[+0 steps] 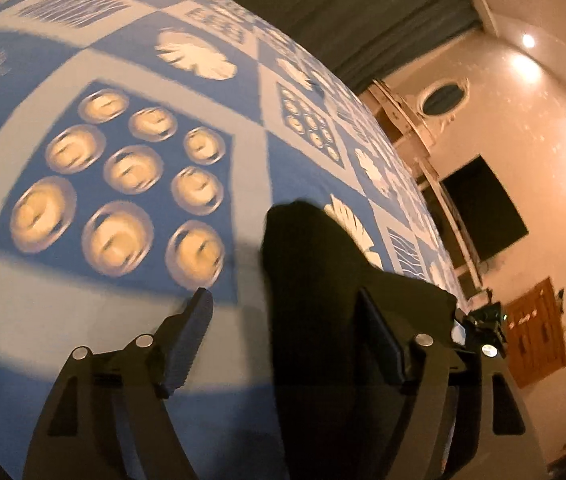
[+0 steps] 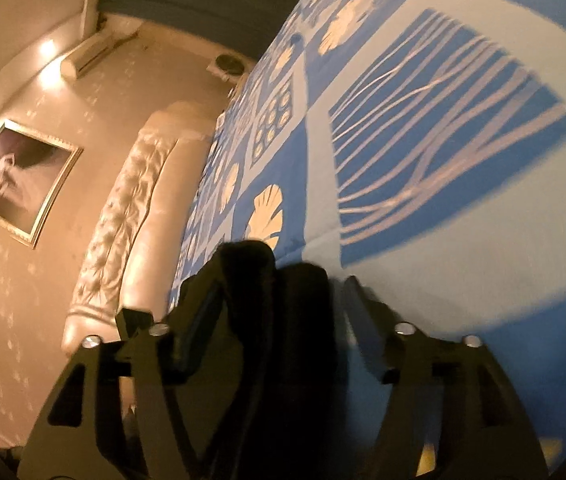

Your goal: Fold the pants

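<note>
In the left wrist view, our left gripper [image 1: 283, 320] stands with its jaws apart over the blue patterned bedspread [image 1: 123, 60]. The black pants [image 1: 311, 280] lie between the fingers, reaching toward 12 o'clock; they sit close against the finger at 3 o'clock, while the finger [image 1: 191, 332] at 9 o'clock is clear of them over the sheet. We cannot tell whether the cloth touches the right pad.

In the right wrist view, our right gripper [image 2: 279, 320] is also spread. The pants [image 2: 275, 320] bunch between the fingers, near the 9 o'clock one. The padded headboard [image 2: 143, 208] runs at 9 o'clock, a framed picture [image 2: 19, 184] beyond it.
</note>
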Demonstrator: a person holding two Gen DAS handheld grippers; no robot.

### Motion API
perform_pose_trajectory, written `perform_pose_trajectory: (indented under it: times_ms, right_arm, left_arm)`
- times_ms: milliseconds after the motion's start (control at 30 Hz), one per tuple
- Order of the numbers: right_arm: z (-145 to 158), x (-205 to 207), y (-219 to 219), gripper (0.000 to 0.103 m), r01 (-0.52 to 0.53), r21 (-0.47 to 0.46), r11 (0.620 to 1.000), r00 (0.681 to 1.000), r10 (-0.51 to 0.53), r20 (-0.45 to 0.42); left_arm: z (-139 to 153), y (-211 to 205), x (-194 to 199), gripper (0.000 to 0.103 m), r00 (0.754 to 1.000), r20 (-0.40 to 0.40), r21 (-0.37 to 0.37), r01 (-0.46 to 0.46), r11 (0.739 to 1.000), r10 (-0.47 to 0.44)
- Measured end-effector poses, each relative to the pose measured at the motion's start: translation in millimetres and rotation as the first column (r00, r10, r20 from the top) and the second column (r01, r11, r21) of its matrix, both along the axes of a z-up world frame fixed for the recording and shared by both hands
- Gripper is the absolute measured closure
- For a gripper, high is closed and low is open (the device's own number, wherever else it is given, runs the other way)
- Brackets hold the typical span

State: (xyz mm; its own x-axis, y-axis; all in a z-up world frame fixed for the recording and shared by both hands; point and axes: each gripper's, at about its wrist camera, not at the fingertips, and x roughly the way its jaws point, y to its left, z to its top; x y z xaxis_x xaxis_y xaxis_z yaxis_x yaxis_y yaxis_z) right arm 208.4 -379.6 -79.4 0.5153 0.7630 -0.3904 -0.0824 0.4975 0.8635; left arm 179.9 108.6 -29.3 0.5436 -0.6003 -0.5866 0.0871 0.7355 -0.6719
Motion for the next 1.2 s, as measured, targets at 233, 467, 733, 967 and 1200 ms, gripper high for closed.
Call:
perform_pose_trajectory:
  times_ms: [233, 467, 733, 967, 1200]
  right_arm:
    - [16.0, -82.1, 8.8, 0.028, 0.04, -0.259, 0.965, 0.999, -0.044, -0.01]
    - [23.5, -157.9, 13.9, 0.023, 0.22, -0.325, 0.92, 0.974, -0.228, 0.015]
    - [28.8, -212.5, 51.5, 0.023, 0.145, -0.581, 0.801, 0.989, -0.123, 0.078]
    - [29.1, -255.4, 84.0, 0.022, 0.089, -0.705, 0.704, 0.995, -0.03, 0.096]
    - [42.4, -279.5, 108.5, 0.015, 0.083, -0.742, 0.665, 0.99, 0.032, 0.138]
  left_arm:
    - [3.0, 8.0, -91.2, 0.029, 0.989, -0.044, 0.012, -0.139, 0.99, 0.139]
    - [26.6, -28.0, -166.2, 0.029, 0.974, 0.02, 0.238, -0.226, 0.945, 0.228]
    - [37.6, -69.3, -214.5, 0.022, 0.976, 0.093, 0.415, -0.217, 0.884, 0.196]
    - [31.5, -90.5, -238.0, 0.022, 0.972, 0.067, 0.519, -0.227, 0.824, 0.226]
    - [49.8, -106.5, -259.5, 0.022, 0.961, 0.15, 0.559, -0.275, 0.782, 0.231]
